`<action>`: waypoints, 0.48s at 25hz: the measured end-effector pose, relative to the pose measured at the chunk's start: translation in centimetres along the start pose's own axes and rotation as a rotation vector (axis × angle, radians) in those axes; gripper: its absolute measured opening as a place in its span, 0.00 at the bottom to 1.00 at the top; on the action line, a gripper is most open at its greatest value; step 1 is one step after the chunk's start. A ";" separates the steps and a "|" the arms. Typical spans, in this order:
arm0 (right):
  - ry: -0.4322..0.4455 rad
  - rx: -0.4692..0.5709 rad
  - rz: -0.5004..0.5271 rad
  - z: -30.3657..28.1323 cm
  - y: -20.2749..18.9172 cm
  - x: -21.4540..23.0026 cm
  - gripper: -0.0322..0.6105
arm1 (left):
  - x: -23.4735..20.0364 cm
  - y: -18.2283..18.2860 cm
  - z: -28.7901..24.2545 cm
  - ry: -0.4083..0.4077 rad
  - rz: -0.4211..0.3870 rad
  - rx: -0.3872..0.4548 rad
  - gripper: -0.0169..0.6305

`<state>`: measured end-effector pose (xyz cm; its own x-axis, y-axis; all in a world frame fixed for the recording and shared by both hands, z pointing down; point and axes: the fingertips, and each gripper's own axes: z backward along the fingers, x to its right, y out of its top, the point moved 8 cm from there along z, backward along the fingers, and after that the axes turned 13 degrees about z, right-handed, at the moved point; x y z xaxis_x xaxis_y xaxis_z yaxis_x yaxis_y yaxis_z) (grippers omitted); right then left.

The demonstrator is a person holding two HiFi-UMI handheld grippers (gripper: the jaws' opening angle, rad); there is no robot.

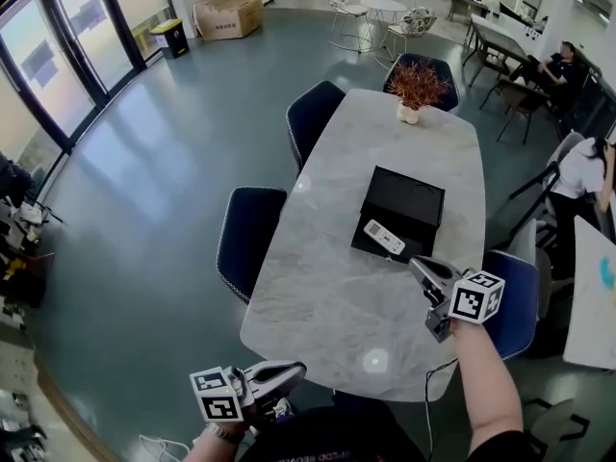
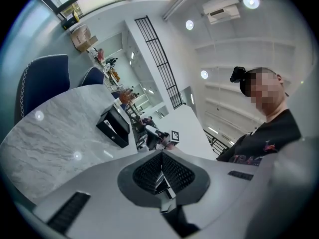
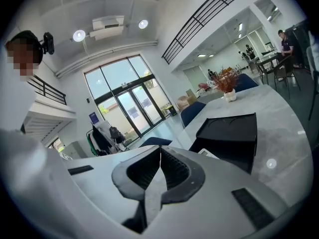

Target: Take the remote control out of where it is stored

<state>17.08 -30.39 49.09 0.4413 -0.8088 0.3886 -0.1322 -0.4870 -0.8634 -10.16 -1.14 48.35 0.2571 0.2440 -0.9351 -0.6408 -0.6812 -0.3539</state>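
1. The left gripper [image 1: 289,372] is held low and close to the person's body. Its jaws point to the right and are pressed together with nothing between them.
2. The right gripper [image 1: 421,268] reaches farther forward on an outstretched bare forearm [image 1: 489,378]. Its jaws point forward and left, likewise closed and empty.

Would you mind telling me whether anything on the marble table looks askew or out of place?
Only mildly: the white remote control lies slanted across the near end of the black box, not square with it. Nothing looks spilled or damaged.
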 end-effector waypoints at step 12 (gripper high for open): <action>-0.012 -0.384 0.148 -6.6 0.8 10.0 0.14 | -0.3 -0.7 -1.2 0.059 0.022 0.080 0.03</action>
<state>15.55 -41.07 54.45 0.4028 -0.8765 0.2636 -0.5160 -0.4554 -0.7255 -8.93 -1.54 48.88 0.2829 0.1866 -0.9408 -0.7022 -0.6278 -0.3357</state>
